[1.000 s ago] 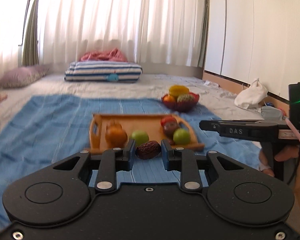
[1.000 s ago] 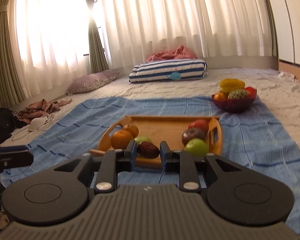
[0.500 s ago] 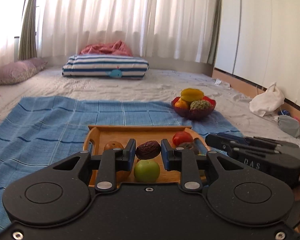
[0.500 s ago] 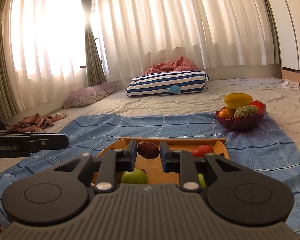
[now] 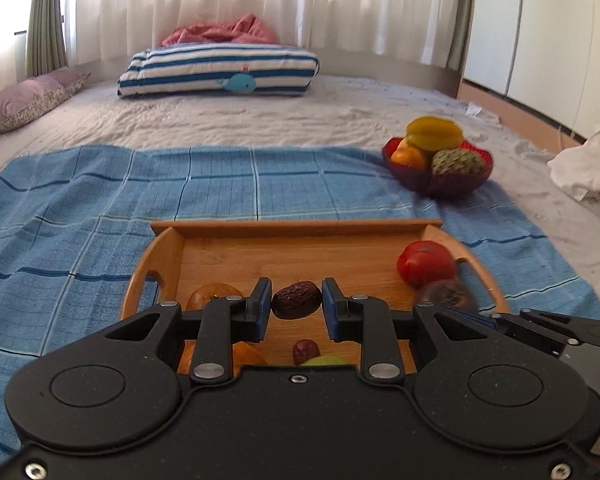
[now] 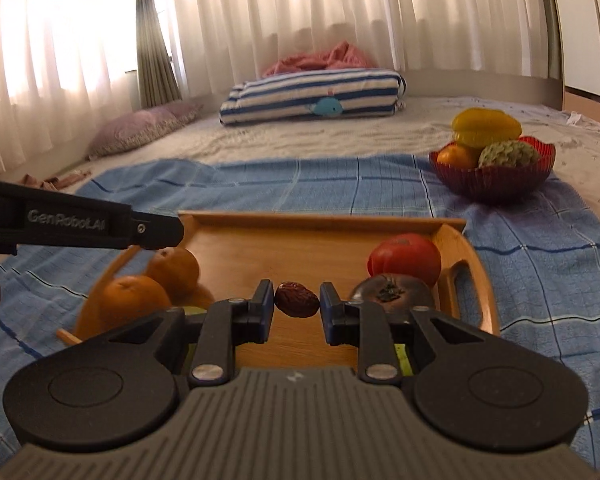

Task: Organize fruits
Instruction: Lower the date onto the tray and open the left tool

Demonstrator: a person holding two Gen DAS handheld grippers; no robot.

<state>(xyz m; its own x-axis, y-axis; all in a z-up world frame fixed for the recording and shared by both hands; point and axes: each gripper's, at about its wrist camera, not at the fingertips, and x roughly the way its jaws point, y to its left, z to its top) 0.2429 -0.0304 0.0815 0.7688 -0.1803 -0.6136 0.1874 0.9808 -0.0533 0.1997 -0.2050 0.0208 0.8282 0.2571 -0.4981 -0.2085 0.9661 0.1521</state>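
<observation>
My left gripper (image 5: 295, 300) is shut on a brown wrinkled date (image 5: 295, 299) and holds it over the wooden tray (image 5: 291, 227). My right gripper (image 6: 296, 299) is shut on a second brown date (image 6: 296, 299) over the same tray (image 6: 324, 219). The tray holds oranges (image 6: 137, 300), a red tomato (image 6: 404, 258), a dark tomato (image 6: 392, 294), a green apple partly hidden under the gripper bodies, and a loose date (image 5: 306, 351). A red bowl (image 5: 440, 182) with a starfruit, an orange and a custard apple stands far right; it also shows in the right wrist view (image 6: 494, 182).
The tray sits on a blue checked cloth (image 5: 99, 200) spread over a grey bed cover. A striped pillow (image 5: 219, 72) and a pink blanket lie at the back by the curtains. A white bag (image 5: 588, 164) lies at the right. The left gripper's body (image 6: 79, 224) crosses the right wrist view.
Both grippers have moved forward and lower over the tray, each still holding its date. The tray and the red bowl look larger and nearer.
</observation>
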